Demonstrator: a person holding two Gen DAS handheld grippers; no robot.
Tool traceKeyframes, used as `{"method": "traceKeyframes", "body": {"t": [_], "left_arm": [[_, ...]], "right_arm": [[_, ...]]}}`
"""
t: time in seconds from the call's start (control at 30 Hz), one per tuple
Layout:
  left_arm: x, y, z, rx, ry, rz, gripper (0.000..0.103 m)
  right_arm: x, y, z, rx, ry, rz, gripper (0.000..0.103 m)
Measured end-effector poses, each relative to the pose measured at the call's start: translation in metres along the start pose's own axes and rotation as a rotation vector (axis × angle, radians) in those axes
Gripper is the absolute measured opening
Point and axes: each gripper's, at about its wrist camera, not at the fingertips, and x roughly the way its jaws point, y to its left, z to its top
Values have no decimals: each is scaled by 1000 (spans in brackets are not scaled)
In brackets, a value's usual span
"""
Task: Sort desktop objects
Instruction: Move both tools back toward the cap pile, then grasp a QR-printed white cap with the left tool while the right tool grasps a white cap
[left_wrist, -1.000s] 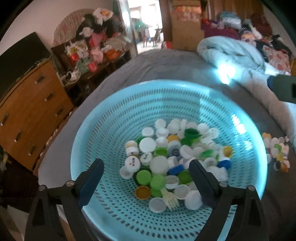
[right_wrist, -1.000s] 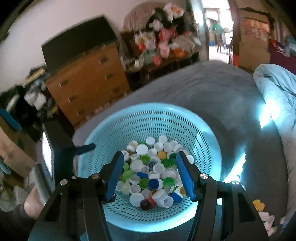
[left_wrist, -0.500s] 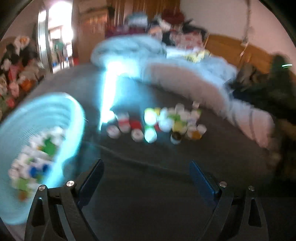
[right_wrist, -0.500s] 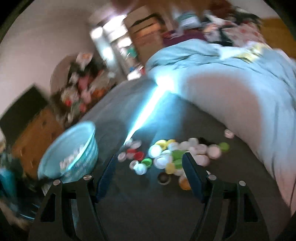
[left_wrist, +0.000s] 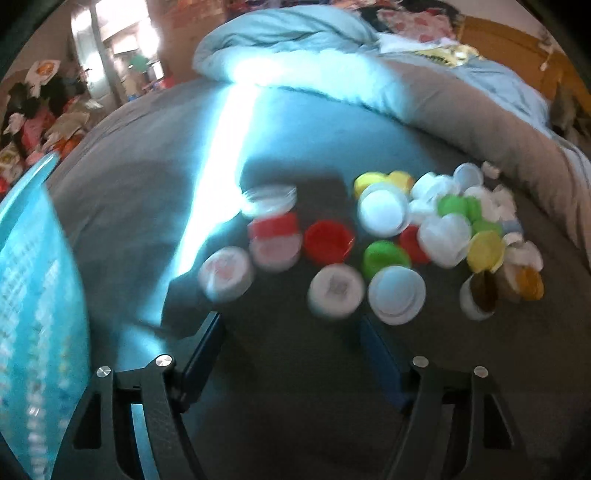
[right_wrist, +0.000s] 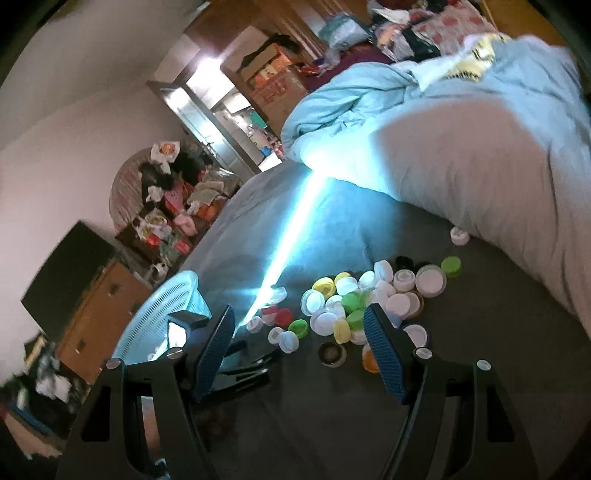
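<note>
Bottle caps (left_wrist: 388, 236): mixed white, red, green and yellow pile on the grey bed (left_wrist: 295, 387), at 12 to 2 o'clock beyond the left gripper (left_wrist: 291, 332).
Blue perforated basket (left_wrist: 33, 332): 9 o'clock, holding more caps.
Left gripper: jaws spread, nothing held.
Right gripper (right_wrist: 301, 332): jaws spread, nothing held, caps (right_wrist: 354, 299) at 12 o'clock.
Duvet (right_wrist: 461, 147): behind the pile.

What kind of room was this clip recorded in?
Most likely a lived-in bedroom: the bottle caps lie on a bed's dark sheet beside a bunched-up light blue duvet, with a wooden dresser against the wall.
</note>
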Motion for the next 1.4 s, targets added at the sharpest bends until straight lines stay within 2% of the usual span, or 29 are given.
{"method": "traceKeyframes", "body": {"t": [0.13,0.17,0.2,0.23,0.27,0.33,0.47,0.57,0.67,0.87,1.03,1.23,1.27,1.33,1.4], "left_arm": [[3,-2,5,-18,-28,-37,79],[2,-1,5,-22,-25,-34,69],[5,0,8,-27,-19,-15,40],[3,3,8,-47,-18,-11,31],[-1,9,6,-79,-16,-32,31],[-7,12,2,-108,-29,-28,31],[-29,16,-25,-131,-67,1,31],[-30,15,-41,-133,-76,0,31],[-27,14,-42,-127,-73,-4,31],[-23,18,-42,-147,-86,-30,31],[-21,20,-43,-159,-88,-44,32],[-20,19,-41,-163,-89,-46,32],[-19,19,-41,-163,-89,-47,32],[-19,19,-41,-163,-89,-46,32],[-19,19,-41,-162,-88,-45,32]], "right_arm": [[1,-5,-1,24,14,19,67],[2,-4,-1,19,24,26,67],[4,-3,-1,10,33,30,67],[6,-1,-2,-4,49,38,67],[11,2,-1,-28,74,51,66],[21,8,-1,-87,119,29,60],[64,30,-5,-315,266,-56,56],[96,55,-19,-525,332,-59,56],[130,68,-34,-656,388,-68,52],[166,64,-34,-577,445,-9,52],[184,56,-37,-564,475,-56,52],[209,57,-45,-591,521,-62,51],[211,56,-46,-599,528,-70,44],[213,56,-49,-619,542,-91,19],[212,55,-50,-633,542,-107,11]]}}
